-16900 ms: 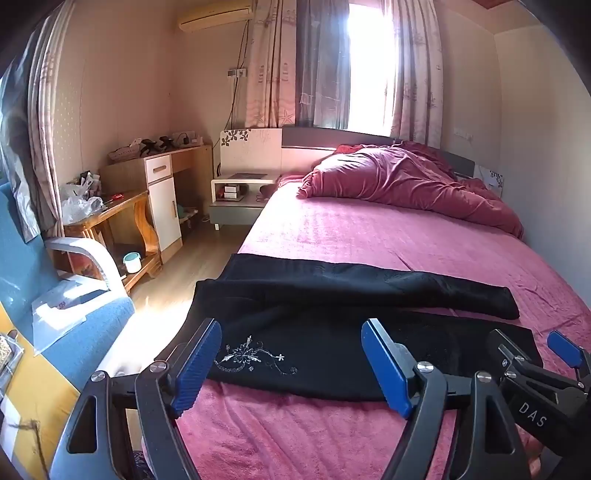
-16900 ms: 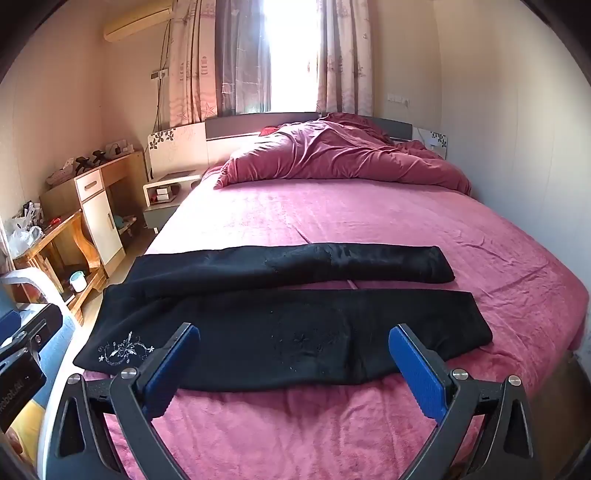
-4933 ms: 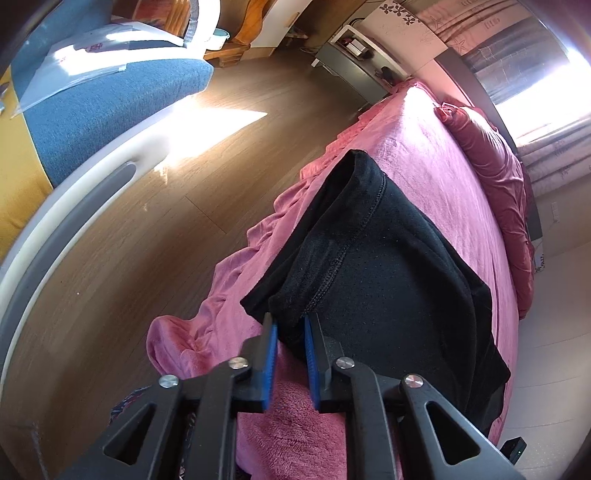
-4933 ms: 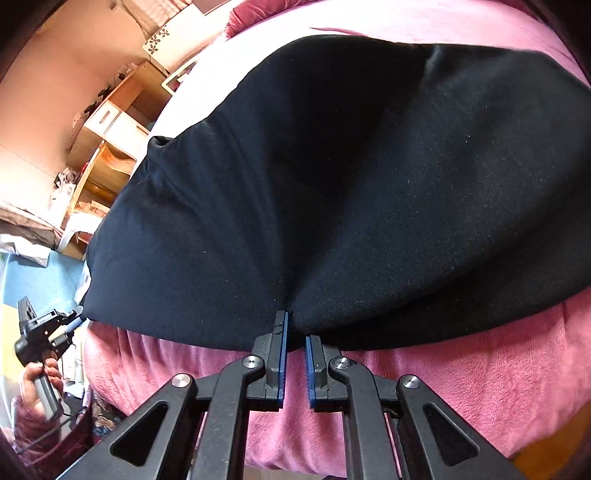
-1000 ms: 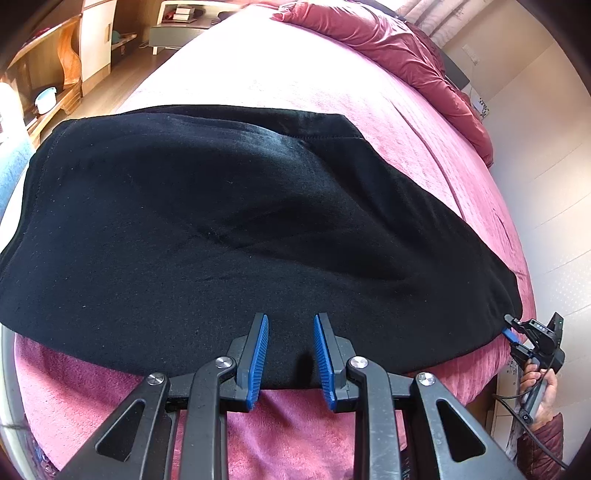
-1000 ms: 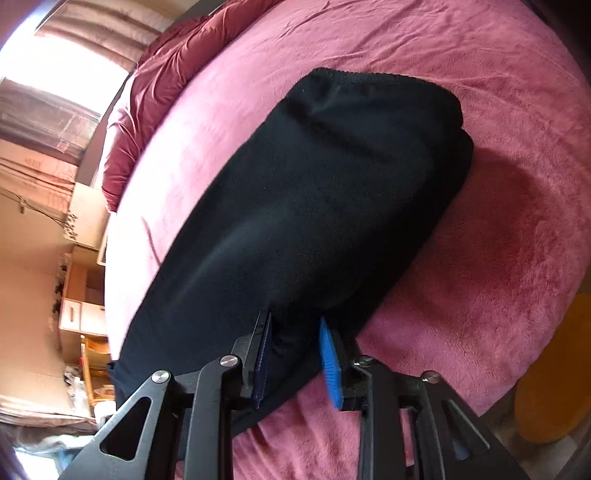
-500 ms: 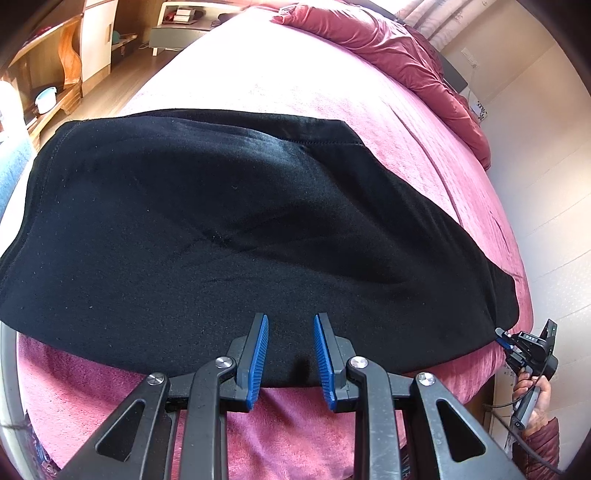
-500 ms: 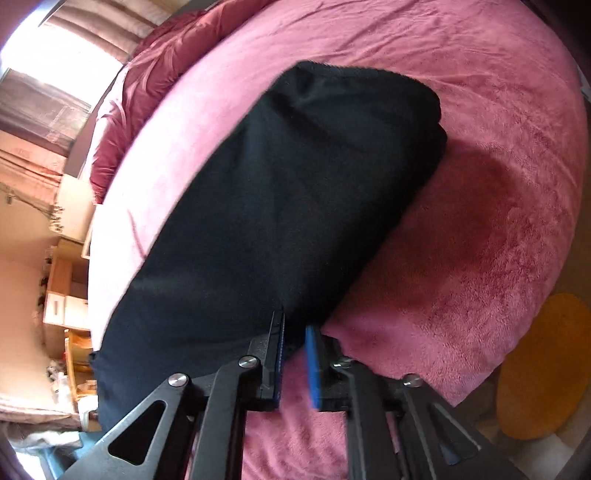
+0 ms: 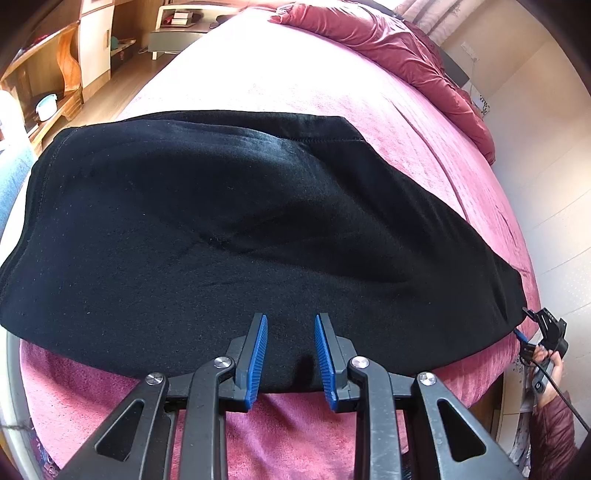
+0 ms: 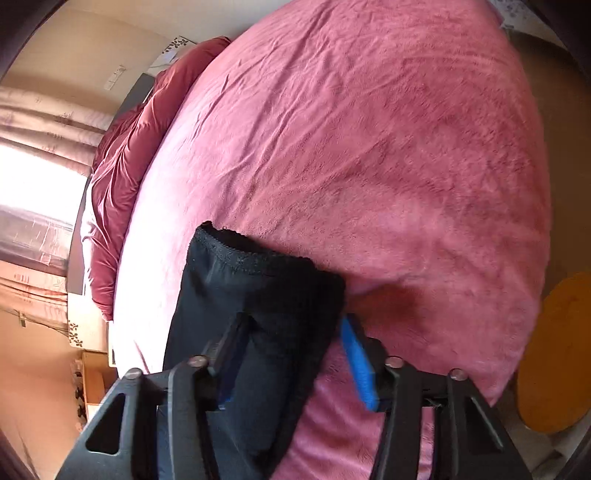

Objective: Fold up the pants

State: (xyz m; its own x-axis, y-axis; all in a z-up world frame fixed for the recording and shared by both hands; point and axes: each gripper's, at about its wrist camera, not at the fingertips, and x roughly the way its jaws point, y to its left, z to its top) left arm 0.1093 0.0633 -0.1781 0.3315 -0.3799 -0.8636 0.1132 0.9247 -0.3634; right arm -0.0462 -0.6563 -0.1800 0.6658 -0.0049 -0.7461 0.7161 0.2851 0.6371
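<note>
The black pants (image 9: 240,229) lie folded lengthwise across the pink bed (image 9: 332,96). My left gripper (image 9: 290,321) hovers at the pants' near edge at mid-length, jaws slightly apart around the fabric edge, not clamped. My right gripper (image 10: 295,332) is at the leg-hem end (image 10: 258,284); its jaws stand wide apart with the hem bunched between them and lifted a little off the bed. The left blue pad (image 10: 223,384) is mostly hidden by cloth. The right gripper also shows at the far right of the left wrist view (image 9: 524,325).
A crumpled maroon duvet (image 9: 388,48) lies at the head of the bed. A nightstand (image 9: 181,26) and wooden desk (image 9: 62,70) stand on the left. An orange round stool (image 10: 554,350) stands beside the bed's foot corner.
My right gripper has opened from nearly shut to wide and swung toward the hem end, whose cloth now bunches up between its jaws. My left gripper has stayed put.
</note>
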